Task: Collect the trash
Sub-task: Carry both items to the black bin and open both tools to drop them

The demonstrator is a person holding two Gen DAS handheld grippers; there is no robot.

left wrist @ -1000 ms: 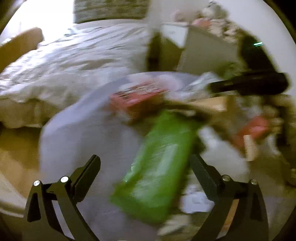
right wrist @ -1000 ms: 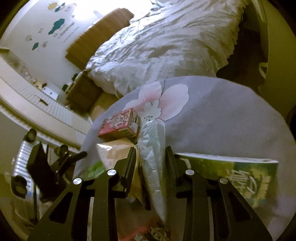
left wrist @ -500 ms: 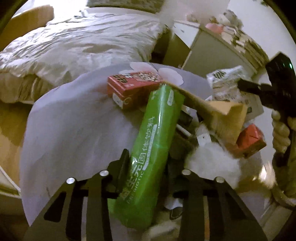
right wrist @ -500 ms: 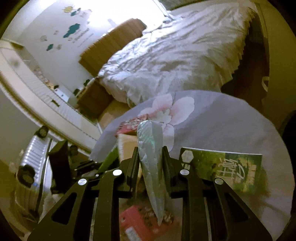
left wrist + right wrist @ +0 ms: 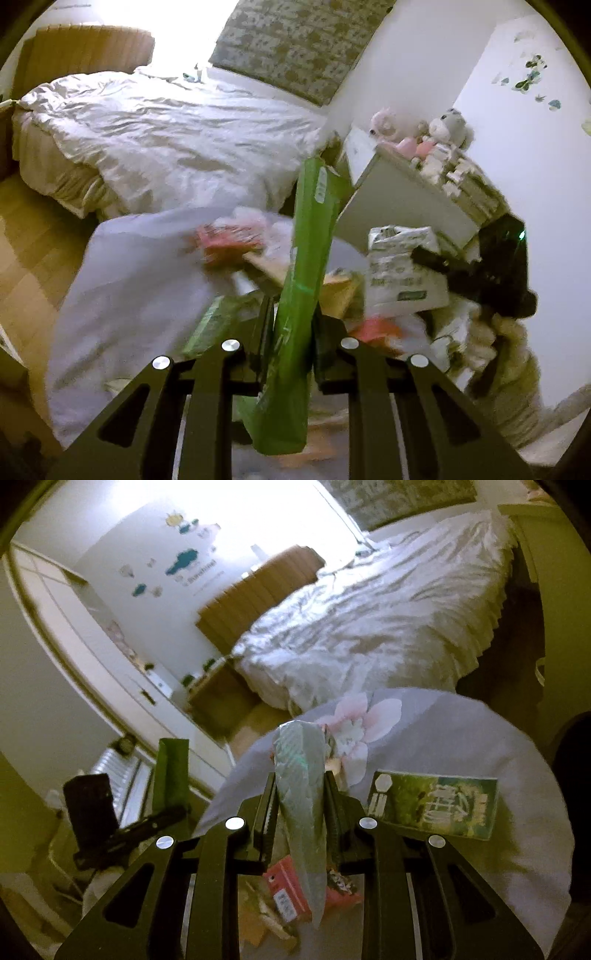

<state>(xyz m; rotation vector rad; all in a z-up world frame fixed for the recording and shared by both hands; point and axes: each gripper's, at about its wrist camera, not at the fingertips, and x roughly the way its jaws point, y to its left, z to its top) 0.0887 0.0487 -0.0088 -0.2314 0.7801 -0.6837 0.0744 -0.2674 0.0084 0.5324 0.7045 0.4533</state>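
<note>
My left gripper [image 5: 291, 317] is shut on a long green packet [image 5: 310, 236], which stands tilted upward above the trash pile. My right gripper [image 5: 299, 794] is shut on a crumpled silver wrapper [image 5: 301, 760] that hangs down between its fingers. In the left wrist view the right gripper [image 5: 424, 258] shows at the right with the pale wrapper [image 5: 402, 269], a gloved hand below it. The right wrist view catches the left gripper [image 5: 173, 812] at the left, holding the green packet [image 5: 170, 775]. Below lie a red carton [image 5: 288, 890], a green box [image 5: 436, 805] and a blurred red carton [image 5: 225, 243].
The trash lies on a round table under a grey flowered cloth [image 5: 480, 738]. Behind it stands a bed with a white quilt [image 5: 147, 140]. A white cabinet topped with plush toys [image 5: 399, 192] is at the right. A suitcase [image 5: 114, 775] stands at the left on the wooden floor.
My left gripper went from wide open to shut on the green packet and lifted it off the table. My right gripper rose with the silver wrapper in it.
</note>
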